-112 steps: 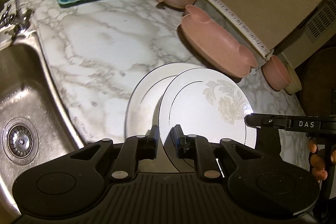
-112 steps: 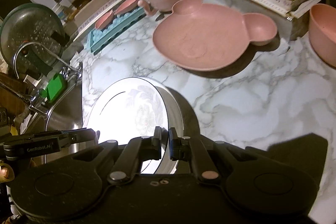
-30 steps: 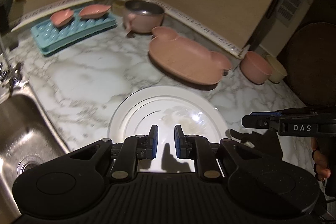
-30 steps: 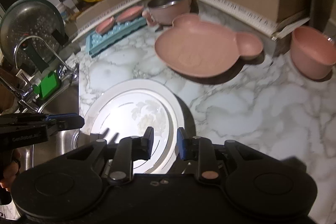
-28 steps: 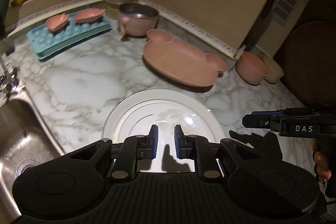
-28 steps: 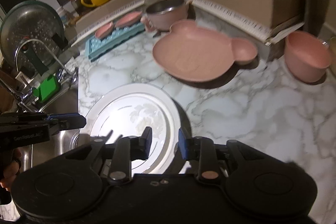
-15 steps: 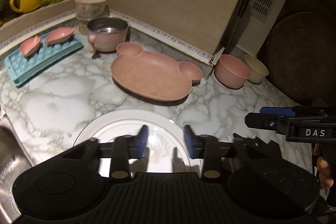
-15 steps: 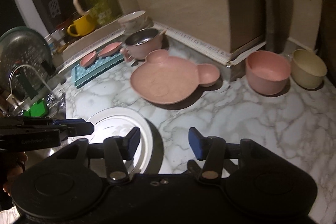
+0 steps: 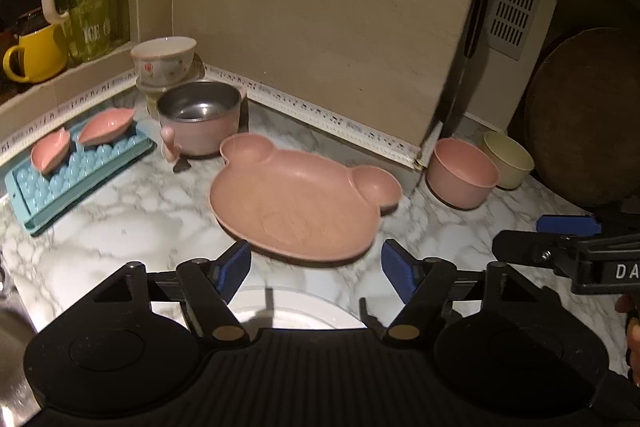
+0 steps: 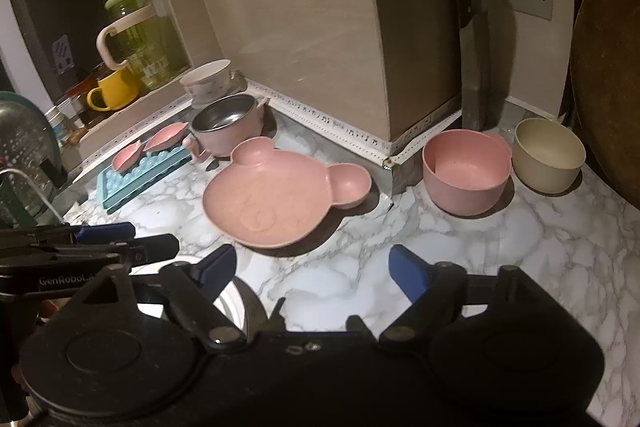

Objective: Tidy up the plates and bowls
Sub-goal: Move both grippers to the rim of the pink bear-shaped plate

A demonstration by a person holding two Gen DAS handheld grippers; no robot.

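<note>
White plates (image 9: 292,311) on the marble bench (image 9: 132,223), low behind the left gripper (image 9: 316,265), its fingers opening with nothing between, right gripper (image 10: 312,267) fingers also opening and empty, pink bear plate (image 10: 276,203) beyond both, only right view shows the sink tap (image 10: 28,183).

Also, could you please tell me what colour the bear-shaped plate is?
The bear-shaped plate is a matte pink; the right wrist view shows it best.

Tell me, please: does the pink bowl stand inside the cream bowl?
No, in the right wrist view the pink bowl stands on the marble counter beside the cream bowl, each one separately.
</note>
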